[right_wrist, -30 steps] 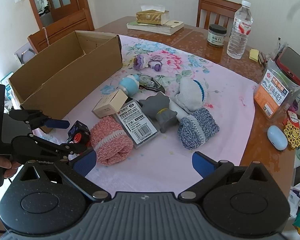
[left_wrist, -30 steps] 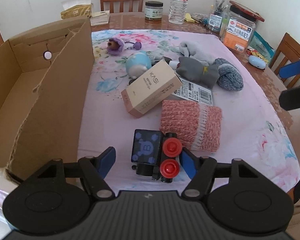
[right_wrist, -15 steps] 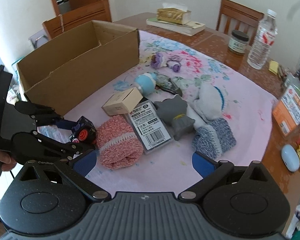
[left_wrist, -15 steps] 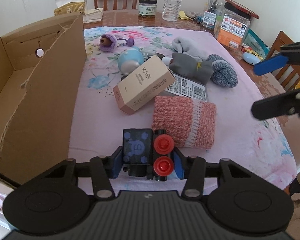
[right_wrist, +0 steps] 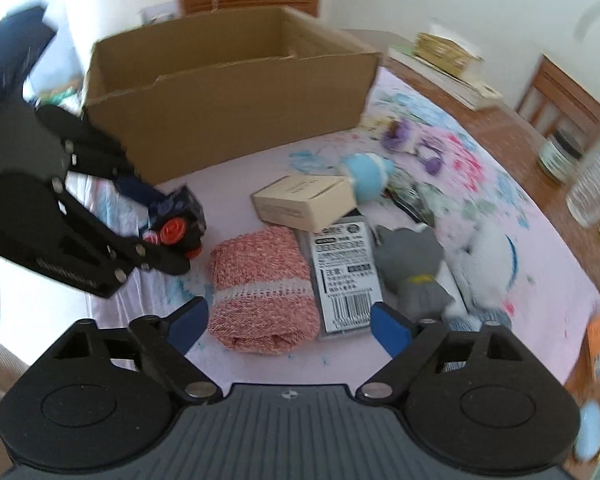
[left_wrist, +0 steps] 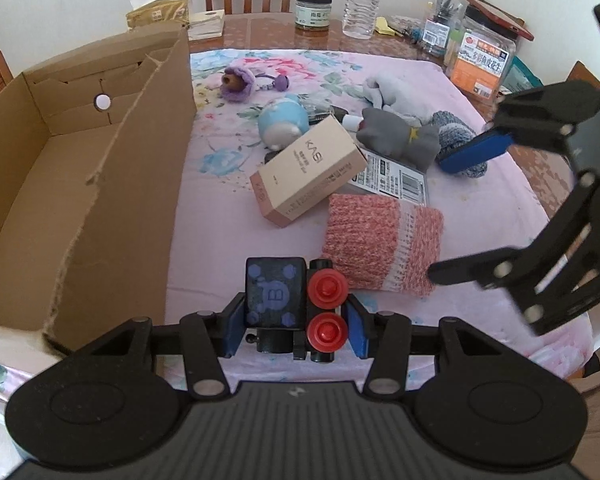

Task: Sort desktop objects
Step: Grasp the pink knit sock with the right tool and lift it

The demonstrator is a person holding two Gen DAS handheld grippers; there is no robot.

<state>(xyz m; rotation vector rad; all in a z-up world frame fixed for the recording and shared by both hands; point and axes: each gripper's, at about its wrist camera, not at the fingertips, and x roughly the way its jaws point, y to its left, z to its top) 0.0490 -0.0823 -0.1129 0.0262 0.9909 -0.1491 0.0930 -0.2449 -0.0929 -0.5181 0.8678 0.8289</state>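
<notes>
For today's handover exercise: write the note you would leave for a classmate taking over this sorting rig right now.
Left tongs: shut on the black toy block with red knobs, low over the pink cloth beside the cardboard box.
Right tongs: open, holding nothing, hovering at the pink knit sock.
Still on the cloth: beige KASI carton, barcode pack, grey cat plush, blue round toy, purple plush keychain, grey-white and blue socks.
Done: first item gripped; no sorted item visible in the box.
Left: drop the block in the box, then probably the sock and the rest.
</notes>
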